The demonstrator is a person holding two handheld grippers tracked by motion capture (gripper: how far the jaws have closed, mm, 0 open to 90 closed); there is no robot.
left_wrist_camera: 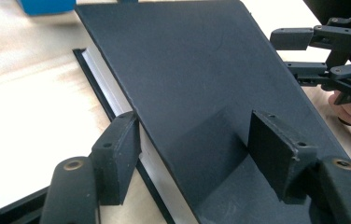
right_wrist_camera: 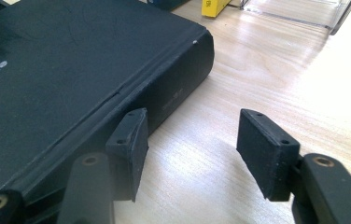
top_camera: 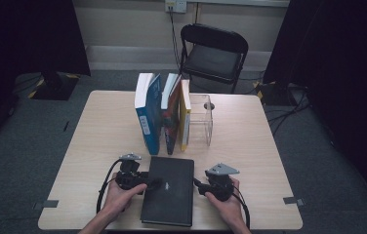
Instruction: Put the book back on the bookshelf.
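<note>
High view. Item: black book, lying flat on the near part of the wooden table, cover up, between the two hands. Left gripper, held in the person's left hand, reaches onto the book's left edge. Right gripper, held in the right hand, sits just beside the book's right edge. Behind the black book: a blue book, a dark red-spined book and a yellow book, all standing upright side by side, with a clear plastic bookend at their right. A black folding chair stands beyond the table.

Left gripper view. The left gripper has its jaws about half open, straddling the black book's page edge: one pad beside the white page block, the other over the cover. Contact with the cover is probably absent, though the angle makes this hard to judge. The right gripper shows at the far side of the book, with jaws parted.

Right gripper view. The right gripper has its jaws about half open, with bare table between them. One pad stands just beside the spine of the black book; nothing is gripped. The yellow book and the clear bookend lie farther off.
</note>
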